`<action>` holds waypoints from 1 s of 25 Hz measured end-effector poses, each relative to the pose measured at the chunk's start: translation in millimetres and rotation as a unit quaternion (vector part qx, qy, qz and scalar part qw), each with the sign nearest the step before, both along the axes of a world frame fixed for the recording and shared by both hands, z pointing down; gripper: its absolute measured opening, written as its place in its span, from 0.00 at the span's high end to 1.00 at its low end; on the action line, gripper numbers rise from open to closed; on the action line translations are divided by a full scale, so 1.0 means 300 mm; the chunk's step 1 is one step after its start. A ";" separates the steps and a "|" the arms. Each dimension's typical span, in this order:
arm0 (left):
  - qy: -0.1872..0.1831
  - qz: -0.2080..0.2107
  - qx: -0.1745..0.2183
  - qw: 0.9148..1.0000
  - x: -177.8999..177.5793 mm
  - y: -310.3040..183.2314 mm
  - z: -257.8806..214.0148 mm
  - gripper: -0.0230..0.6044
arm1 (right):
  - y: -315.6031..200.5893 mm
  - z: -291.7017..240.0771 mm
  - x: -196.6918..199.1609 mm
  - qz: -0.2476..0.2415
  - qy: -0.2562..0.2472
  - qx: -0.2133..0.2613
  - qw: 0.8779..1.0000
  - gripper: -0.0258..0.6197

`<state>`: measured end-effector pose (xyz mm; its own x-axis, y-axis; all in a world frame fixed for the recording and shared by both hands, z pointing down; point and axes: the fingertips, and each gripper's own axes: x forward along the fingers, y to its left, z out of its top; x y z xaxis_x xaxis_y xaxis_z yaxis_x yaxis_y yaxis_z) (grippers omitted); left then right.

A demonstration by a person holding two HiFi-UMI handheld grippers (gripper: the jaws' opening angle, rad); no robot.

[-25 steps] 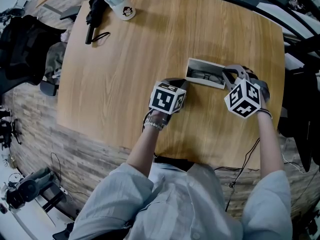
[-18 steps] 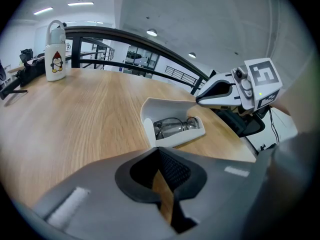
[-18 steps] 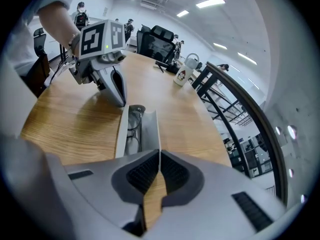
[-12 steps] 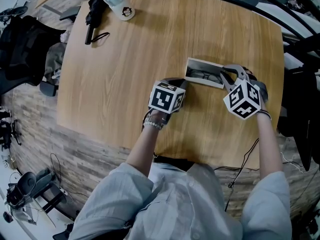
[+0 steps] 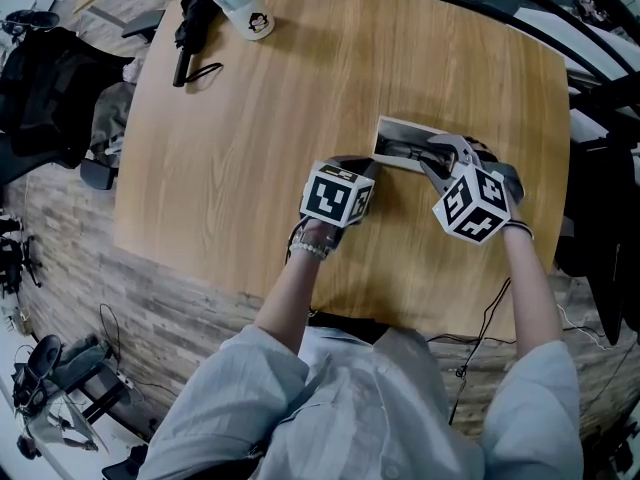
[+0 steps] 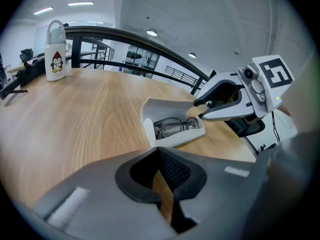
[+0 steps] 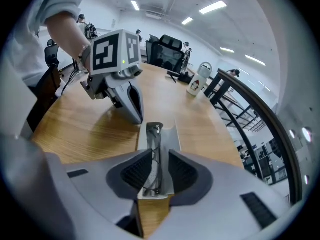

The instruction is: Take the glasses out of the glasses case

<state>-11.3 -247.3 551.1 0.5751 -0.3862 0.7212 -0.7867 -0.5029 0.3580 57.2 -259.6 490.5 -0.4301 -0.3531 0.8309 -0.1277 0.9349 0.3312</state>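
1. Nearest, the person in a pale shirt (image 5: 350, 408). Both forearms reach out over the near edge of the table (image 5: 250, 118), one tool in each hand.
2. On that side the left gripper (image 6: 160, 154) points down at the wood. Its jaws are brought together with the tips meeting and nothing between them. It sits just short of the case (image 6: 172, 138), with a bare strip of table between the two.
3. Level with it, the right gripper (image 7: 159, 156) tilts down at the case's right end.
   - Its jaws have just been opening and now stand apart, astride that end.
   - The glasses (image 7: 154, 149) show edge-on in the gap.
   - The pads are clear of the frame on both sides, so there is no grip.
4. The case is white and lies open on the table, right of centre. Its lid is raised on the side away from the person.
5. The glasses have a thin dark frame, are folded, and lie in the case's lower half, not lifted.
6. Farther off, at the table's far left corner, a white bottle (image 5: 240, 3) with a penguin picture stands upright. A black item (image 5: 188, 28) with a strap lies just beside it; what it is can't be made out. Both are well apart from the case.
7. Farthest, a dark railing (image 6: 125, 36) curves round beyond the table's far edge.
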 end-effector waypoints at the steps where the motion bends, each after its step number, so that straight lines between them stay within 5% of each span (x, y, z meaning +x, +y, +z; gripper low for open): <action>1: 0.000 0.000 0.000 1.000 0.000 0.000 -0.001 0.96 | 0.004 0.009 -0.008 -0.005 0.004 -0.004 1.000 0.83; 25: 0.003 0.001 -0.001 1.000 0.001 -0.002 -0.001 0.96 | -0.006 0.143 -0.053 -0.052 0.086 -0.107 0.989 0.88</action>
<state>-10.9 -247.9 550.7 0.5804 -0.3840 0.7181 -0.7837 -0.5030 0.3644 41.3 -261.4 533.4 -0.3003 -0.1218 0.9460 0.0149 0.9911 0.1323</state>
